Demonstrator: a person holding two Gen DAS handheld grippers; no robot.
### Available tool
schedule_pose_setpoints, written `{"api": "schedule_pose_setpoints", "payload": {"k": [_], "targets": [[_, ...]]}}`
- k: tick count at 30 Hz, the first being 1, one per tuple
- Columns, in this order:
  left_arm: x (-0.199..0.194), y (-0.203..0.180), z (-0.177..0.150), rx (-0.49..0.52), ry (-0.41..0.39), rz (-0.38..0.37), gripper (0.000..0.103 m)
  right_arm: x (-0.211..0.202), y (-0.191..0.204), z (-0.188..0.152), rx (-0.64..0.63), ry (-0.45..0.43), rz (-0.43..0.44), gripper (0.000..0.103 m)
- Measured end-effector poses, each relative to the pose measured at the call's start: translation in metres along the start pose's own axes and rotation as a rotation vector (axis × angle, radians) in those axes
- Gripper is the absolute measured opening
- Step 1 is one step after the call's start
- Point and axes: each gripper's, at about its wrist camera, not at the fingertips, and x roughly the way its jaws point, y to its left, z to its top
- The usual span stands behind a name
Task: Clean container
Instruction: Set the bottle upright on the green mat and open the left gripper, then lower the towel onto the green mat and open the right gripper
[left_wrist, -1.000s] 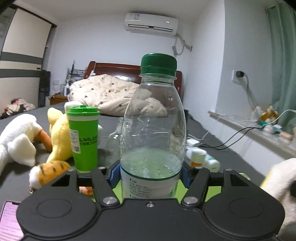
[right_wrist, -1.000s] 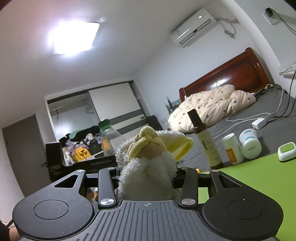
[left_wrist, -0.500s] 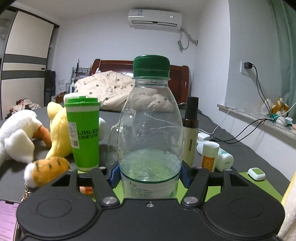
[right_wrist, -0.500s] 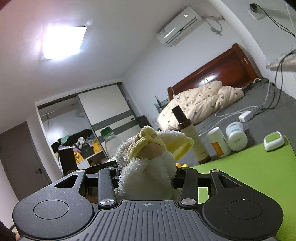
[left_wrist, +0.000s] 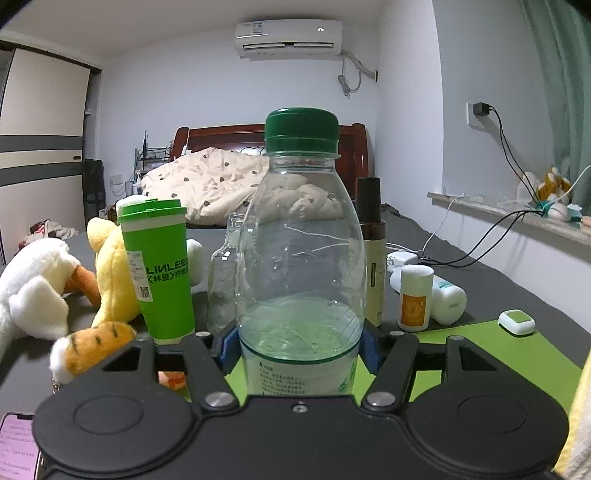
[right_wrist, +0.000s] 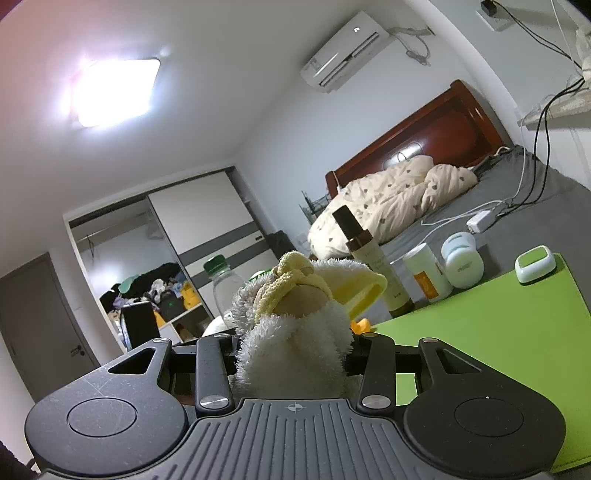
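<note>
A clear plastic bottle (left_wrist: 301, 240) with a green cap stands upright between the blue pads (left_wrist: 225, 350) of my left gripper (left_wrist: 299, 350), which is shut on its lower body. Water fills about its lower third. My right gripper (right_wrist: 291, 350) is shut on a bunched, fluffy white and yellow cloth (right_wrist: 295, 325). In the right wrist view the bottle (right_wrist: 221, 291) shows to the left, behind the cloth and apart from it.
On the grey bed cover stand a green cup (left_wrist: 159, 273), an empty glass bottle (left_wrist: 221, 280), a brown spray bottle (left_wrist: 371, 236) and two small white jars (left_wrist: 415, 299). Plush toys (left_wrist: 37, 288) lie left. A green mat (left_wrist: 498, 354) carries a small white-green device (left_wrist: 516, 322).
Both grips hold unchanged. The left view has swung, so the spray bottle and jars now show right of the bottle. The right view has rolled and the green mat fills more of it.
</note>
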Motion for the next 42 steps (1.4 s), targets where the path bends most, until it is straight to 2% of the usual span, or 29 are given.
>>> {"api": "schedule_pose_setpoints", "payload": {"k": [5,9,12,18,22,31,36,38,42], "targets": [[0.002,-0.002,0.002,0.013,0.003,0.011,0.061,-0.007,0.007,0.002,-0.008,-0.007,-0.009,0.042],[0.004,-0.002,0.006,0.012,0.012,0.023,0.074,-0.011,0.012,0.007,-0.013,-0.020,-0.023,0.042],[0.005,0.002,0.006,-0.013,0.026,0.024,0.077,-0.012,0.016,0.012,-0.016,-0.038,-0.041,0.042],[-0.015,0.009,-0.009,-0.048,0.016,0.015,0.089,-0.001,0.018,0.029,-0.026,-0.060,-0.133,0.042],[-0.037,0.011,-0.023,-0.075,0.012,0.010,0.095,0.023,0.018,0.039,-0.087,-0.053,-0.238,0.042],[-0.072,0.010,-0.040,-0.090,0.027,-0.030,0.099,0.090,0.005,0.042,-0.259,0.011,-0.454,0.042],[-0.073,0.010,-0.044,-0.088,0.043,-0.044,0.100,0.120,-0.001,0.035,-0.370,0.074,-0.631,0.042],[-0.073,0.011,-0.045,-0.095,0.052,-0.048,0.100,0.131,-0.005,0.026,-0.377,0.122,-0.648,0.042],[-0.071,0.013,-0.047,-0.104,0.066,-0.053,0.100,0.140,-0.011,0.009,-0.339,0.187,-0.621,0.042]]}}
